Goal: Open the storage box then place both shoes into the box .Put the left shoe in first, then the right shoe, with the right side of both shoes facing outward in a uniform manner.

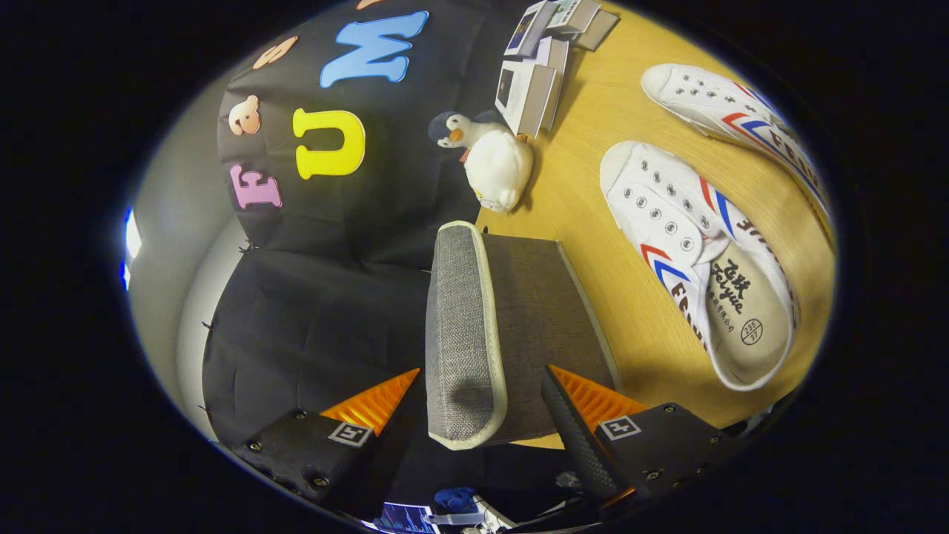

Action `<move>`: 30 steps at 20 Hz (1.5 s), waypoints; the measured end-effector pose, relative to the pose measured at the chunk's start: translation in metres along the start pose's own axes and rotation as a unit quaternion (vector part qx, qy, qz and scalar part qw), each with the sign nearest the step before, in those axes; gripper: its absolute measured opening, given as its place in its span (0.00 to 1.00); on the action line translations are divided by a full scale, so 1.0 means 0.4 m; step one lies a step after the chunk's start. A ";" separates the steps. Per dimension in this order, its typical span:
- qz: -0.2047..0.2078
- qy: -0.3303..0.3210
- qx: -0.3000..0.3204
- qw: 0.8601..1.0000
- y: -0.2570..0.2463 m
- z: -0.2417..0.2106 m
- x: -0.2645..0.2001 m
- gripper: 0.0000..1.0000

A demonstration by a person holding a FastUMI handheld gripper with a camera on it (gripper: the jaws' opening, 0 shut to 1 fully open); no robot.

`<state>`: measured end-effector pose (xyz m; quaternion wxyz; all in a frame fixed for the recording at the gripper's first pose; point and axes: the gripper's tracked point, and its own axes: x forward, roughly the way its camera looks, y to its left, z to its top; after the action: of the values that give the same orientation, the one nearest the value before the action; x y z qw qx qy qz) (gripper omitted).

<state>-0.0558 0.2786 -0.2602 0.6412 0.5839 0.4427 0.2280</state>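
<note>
Two shoes (697,259) lie on the wooden table (593,193), well to one side of your gripper (482,415) and beyond its fingers: the nearer shoe shows its insole, the farther shoe (734,111) lies past it. Your gripper's fingers are spread, with the raised lid (463,334) of the grey fabric box (549,326) standing on edge between them; whether either finger touches the lid cannot be told. The lid blocks the line straight ahead. Beyond the box a plush penguin (493,159) sits on the table against the black cloth wall (334,282). Behind the penguin are small cartons (534,81), stacked and leaning.
</note>
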 end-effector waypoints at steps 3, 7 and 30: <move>0.006 0.009 -0.002 1.000 0.013 -0.008 0.015 0.81; 0.011 0.039 -0.014 0.999 0.029 -0.031 0.024 0.81; 0.032 0.026 -0.124 0.991 0.351 -0.004 0.017 0.00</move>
<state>-0.0223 0.3149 -0.1285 0.6894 0.5075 0.4082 0.3170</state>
